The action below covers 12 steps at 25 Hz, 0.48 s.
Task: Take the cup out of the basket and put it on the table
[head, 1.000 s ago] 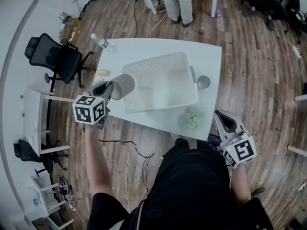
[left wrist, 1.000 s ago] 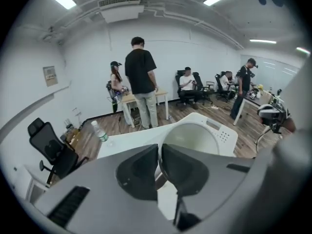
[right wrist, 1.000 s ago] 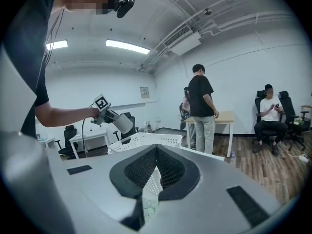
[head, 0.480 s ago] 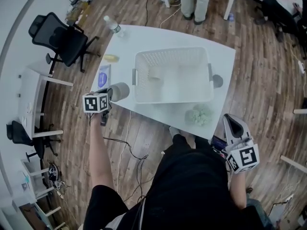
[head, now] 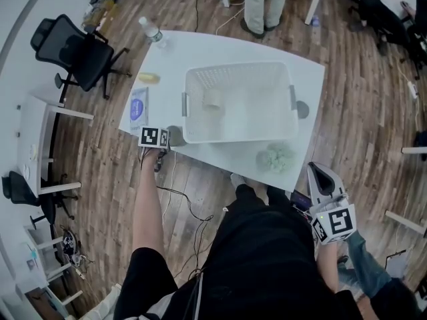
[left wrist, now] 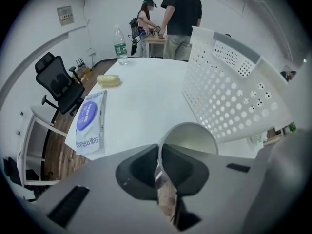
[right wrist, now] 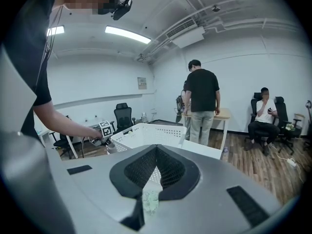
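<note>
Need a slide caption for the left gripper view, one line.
Left gripper shut on the rim of a cup beside the white basket, over the table, wipes pack at left.

Grey cup (head: pixel 177 136), perhaps upright, beside basket (head: pixel 239 65)

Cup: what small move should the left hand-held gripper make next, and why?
Probably open the left hand-held gripper to release the cup: its jaws pinch the rim, and the cup is already outside the basket, low at the table's near corner.
</note>
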Each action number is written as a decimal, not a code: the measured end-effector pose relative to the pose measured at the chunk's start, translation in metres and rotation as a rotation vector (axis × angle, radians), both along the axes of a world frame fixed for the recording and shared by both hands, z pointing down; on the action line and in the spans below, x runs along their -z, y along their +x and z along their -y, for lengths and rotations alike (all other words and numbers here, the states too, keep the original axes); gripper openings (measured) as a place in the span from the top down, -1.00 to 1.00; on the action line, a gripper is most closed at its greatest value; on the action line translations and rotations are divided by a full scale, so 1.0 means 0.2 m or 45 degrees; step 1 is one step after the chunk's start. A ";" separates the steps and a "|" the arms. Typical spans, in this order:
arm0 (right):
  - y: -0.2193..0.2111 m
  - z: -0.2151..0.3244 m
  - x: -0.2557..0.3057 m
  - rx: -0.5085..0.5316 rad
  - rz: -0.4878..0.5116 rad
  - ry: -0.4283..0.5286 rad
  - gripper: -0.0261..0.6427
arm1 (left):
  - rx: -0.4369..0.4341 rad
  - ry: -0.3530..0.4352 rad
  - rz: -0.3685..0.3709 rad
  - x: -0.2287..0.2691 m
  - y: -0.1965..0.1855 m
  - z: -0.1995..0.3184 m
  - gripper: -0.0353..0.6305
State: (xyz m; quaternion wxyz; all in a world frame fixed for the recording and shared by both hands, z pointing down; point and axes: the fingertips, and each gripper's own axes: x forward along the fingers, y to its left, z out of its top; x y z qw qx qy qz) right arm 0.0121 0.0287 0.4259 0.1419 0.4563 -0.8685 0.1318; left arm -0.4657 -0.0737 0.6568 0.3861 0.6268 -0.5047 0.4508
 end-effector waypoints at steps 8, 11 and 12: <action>-0.03 0.00 -0.01 0.017 -0.020 -0.019 0.85 | -0.009 -0.037 0.044 -0.09 0.01 0.03 0.80; -0.05 0.01 0.00 0.021 -0.016 -0.021 0.85 | -0.011 -0.033 0.049 -0.09 0.01 0.05 0.80; -0.05 0.01 -0.01 0.021 -0.013 -0.021 0.85 | -0.015 -0.031 0.053 -0.09 0.01 0.05 0.80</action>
